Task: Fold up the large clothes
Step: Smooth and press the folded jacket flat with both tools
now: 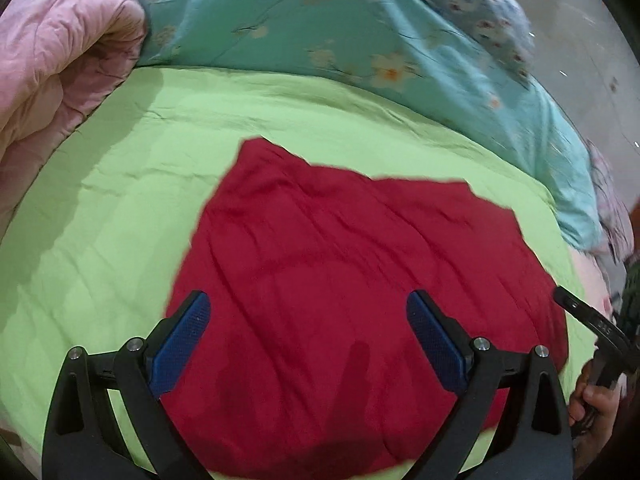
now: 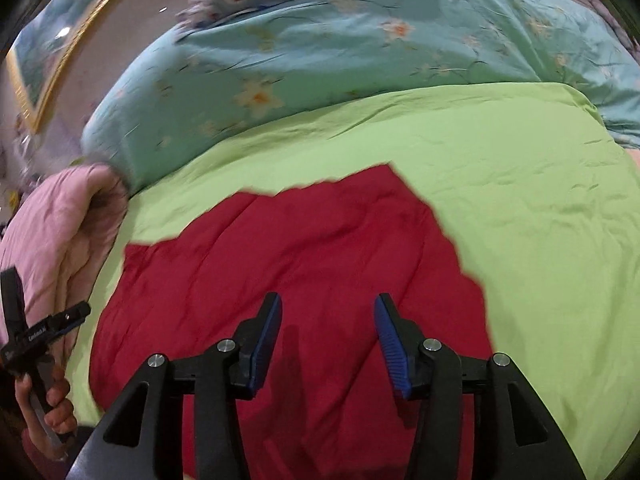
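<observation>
Both claws, the left gripper (image 1: pixel 308 312) and the right gripper (image 2: pixel 328 314), hang spread and empty above the wrinkled red cloth garment (image 1: pixel 340 280) lying flat on the lime-green bedsheet (image 1: pixel 100 200), spreading ahead of both, neither visibly nearer.

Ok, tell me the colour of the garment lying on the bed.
Plain dark red garment, spread on a lime-green sheet; clearest in the left wrist view.

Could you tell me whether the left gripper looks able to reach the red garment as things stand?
Probably yes: the left gripper hangs open over the red garment, which lies flat on the green sheet with nothing between.
</observation>
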Available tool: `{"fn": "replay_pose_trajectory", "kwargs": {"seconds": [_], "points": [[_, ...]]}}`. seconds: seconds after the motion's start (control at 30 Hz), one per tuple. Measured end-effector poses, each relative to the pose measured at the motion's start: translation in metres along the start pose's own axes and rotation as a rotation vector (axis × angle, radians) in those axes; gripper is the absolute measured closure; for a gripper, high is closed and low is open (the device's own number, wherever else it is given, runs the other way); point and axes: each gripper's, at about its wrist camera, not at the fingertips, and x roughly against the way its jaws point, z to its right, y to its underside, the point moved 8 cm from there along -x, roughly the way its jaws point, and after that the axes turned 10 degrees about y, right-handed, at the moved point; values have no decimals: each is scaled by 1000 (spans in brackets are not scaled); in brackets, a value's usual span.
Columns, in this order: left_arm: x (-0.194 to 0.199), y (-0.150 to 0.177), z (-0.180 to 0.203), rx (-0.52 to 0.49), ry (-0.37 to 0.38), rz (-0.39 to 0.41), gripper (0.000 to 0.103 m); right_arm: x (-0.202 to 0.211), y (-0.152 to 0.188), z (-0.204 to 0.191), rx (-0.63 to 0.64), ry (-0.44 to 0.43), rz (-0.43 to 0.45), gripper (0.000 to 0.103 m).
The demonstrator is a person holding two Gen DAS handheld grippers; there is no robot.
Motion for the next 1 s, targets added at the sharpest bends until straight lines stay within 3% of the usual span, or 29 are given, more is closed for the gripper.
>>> {"fn": "replay_pose_trajectory", "kwargs": {"seconds": [0.23,0.37,0.4,0.63,1.0], "points": [[0,45,23,-39,50,-66,4,23,42,-29,110,5,7,50],[-11,65,16,-41,-8,-114,4,16,62,-20,152,93,-18,47],[-15,69,11,-48,-32,-112,4,13,66,-15,151,111,-24,42],[-24,72,5,-62,-82,-113,1,7,73,24,73,153,-1,39],[-12,82,7,-53,-119,-125,1,32,75,23,42,139,12,36]]}}
